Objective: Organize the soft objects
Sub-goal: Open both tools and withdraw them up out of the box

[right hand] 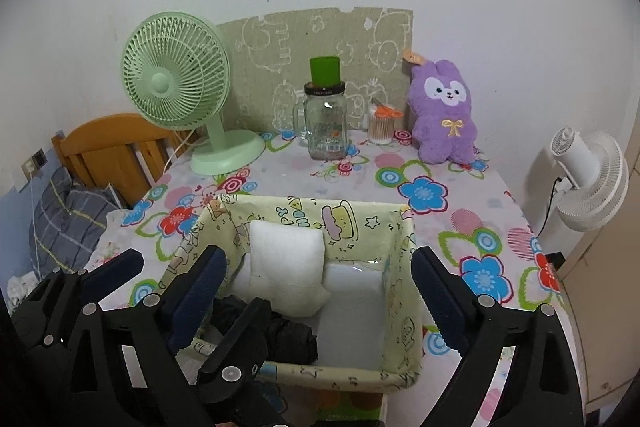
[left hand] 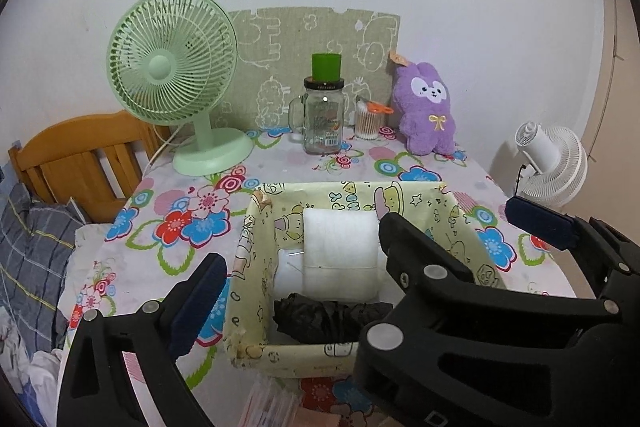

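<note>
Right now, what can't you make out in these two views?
- Black crumpled soft item in the yellow cartoon-print fabric basket: right side hidden by the right tool in the left wrist view.
- Basket front edge: covered by tool arms in the right wrist view.
- Clear glass mug jar label: too small.

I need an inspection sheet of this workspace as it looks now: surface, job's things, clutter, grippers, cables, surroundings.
Surface: table under a flowered cloth.
Job's things: fabric basket holds a white foam roll, a white pad and a black crumpled item; purple plush sits outside, against the wall.
Clutter: green fan, glass jar with a green cup on top, cotton swab holder.
Grippers: left gripper and right gripper both open, empty, over the basket.
Cables: green fan's cord; white fan's black cord.
Surroundings: white fan, wooden headboard, plaid bedding.
</note>
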Demonstrator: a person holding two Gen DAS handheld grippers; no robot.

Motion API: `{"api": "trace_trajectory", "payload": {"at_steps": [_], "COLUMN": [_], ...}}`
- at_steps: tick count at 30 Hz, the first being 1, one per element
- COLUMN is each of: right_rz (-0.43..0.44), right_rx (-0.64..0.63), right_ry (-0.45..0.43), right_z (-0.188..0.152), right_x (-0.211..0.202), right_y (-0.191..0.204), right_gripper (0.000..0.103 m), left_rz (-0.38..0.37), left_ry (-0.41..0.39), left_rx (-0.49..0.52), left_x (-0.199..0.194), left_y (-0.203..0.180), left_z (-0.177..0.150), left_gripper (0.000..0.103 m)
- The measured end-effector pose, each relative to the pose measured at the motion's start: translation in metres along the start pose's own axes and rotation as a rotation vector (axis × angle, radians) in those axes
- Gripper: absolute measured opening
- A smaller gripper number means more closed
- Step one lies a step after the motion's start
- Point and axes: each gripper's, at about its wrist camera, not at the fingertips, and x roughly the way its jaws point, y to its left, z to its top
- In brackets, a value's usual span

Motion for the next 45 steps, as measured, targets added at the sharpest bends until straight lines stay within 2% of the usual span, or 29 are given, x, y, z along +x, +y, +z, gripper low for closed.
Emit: {"api": "trace_trajectory", "payload": {"at_steps": [8,21,34,45], "right_rz": [-0.010,0.004,-0.054,-0.033], "right_rx": [-0.006,-0.007,-0.020,-0.022], "right_ry": [-0.032,-0.076,-0.096,-0.119], "right_z": [0.000,-0.013,-0.032,-0.053], "right_x": [-0.027,-0.068,-0.099,-0.118], "right_y": [0.002,0.001,-0.001,-0.005], "right_gripper": [0.103,0.103,0.103,0.103], "left_rz": [0.016,0.034,0.007,0.007], "left_ry": [-0.038,-0.085,-0.094,-0.121], "left_rx": [0.006,0.015,0.019,0.036], "left_x": [-0.026,-0.061,-0.083,-0.100], "left_y": [-0.005,-0.016,-0.025,-0.035], "left_z": [0.000,-0.013,-0.031,-0.052], "left_gripper": [0.103,0.103,0.103,0.103]}}
